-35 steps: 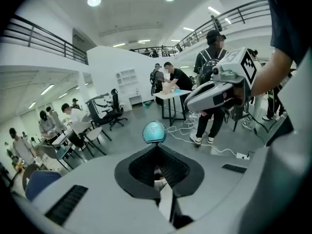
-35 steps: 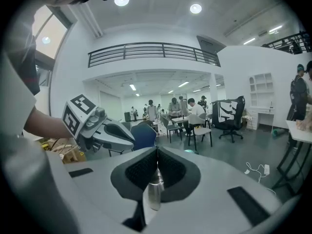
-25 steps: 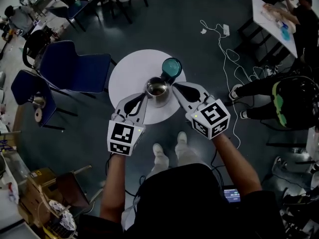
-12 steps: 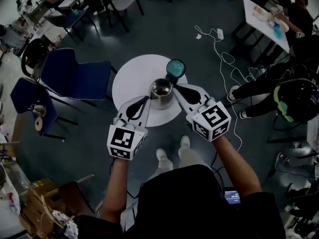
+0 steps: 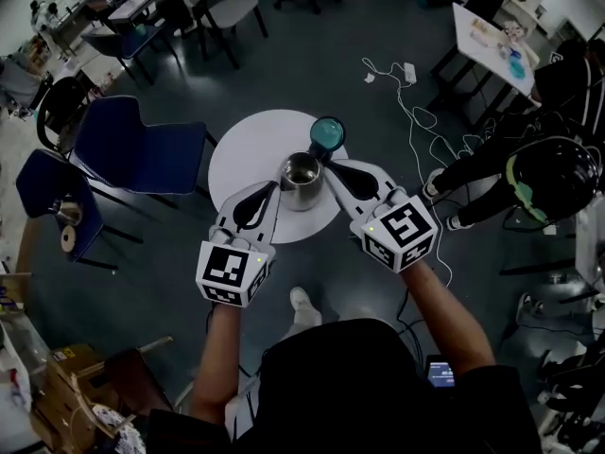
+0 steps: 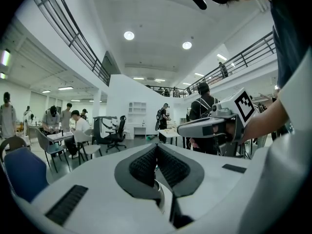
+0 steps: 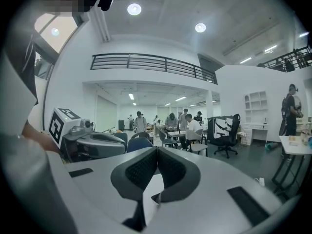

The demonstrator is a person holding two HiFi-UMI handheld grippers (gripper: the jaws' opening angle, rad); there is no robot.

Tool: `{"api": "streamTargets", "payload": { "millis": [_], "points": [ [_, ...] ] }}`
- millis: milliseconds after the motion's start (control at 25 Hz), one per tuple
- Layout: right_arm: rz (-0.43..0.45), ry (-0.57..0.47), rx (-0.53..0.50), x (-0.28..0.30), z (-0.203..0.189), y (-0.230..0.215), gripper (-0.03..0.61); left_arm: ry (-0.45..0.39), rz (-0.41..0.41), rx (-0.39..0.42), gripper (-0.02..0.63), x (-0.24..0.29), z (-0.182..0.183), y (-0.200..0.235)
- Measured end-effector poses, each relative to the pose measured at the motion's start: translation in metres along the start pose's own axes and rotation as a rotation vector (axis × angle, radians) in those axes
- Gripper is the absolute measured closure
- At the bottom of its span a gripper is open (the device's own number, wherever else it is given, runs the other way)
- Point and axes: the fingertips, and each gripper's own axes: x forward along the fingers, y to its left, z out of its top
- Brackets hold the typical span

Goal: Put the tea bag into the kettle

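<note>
A steel kettle [image 5: 300,172] stands open on the small round white table [image 5: 246,149]. Its teal lid [image 5: 328,132] lies just behind it. My left gripper [image 5: 272,188] is shut, its tip close to the kettle's near left side. My right gripper [image 5: 332,166] is shut as well, its tip by the kettle's right rim. Both gripper views look level across the hall, over the table: the left gripper [image 6: 157,147] and the right gripper [image 7: 157,150] show pads pressed together with nothing between them. No tea bag shows in any view.
Two blue chairs [image 5: 142,145] [image 5: 45,173] stand left of the table. A white cable [image 5: 416,112] trails over the dark floor on the right. A seated person [image 5: 539,173] is further right, beside another table [image 5: 492,38]. Boxes [image 5: 71,386] sit at the lower left.
Both grippers have lifted and drawn slightly back toward me, still flanking the kettle. Both stay shut. The kettle and its lid have not moved on the table.
</note>
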Motion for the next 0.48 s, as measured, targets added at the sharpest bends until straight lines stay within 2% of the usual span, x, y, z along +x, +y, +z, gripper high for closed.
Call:
{"api": "streamTargets", "payload": {
  "millis": [480],
  "points": [
    [0.059, -0.038, -0.008, -0.052, 0.015, 0.004, 0.56, -0.007, 0.053, -0.008, 0.598, -0.005, 0.016, -0.047]
  ]
}}
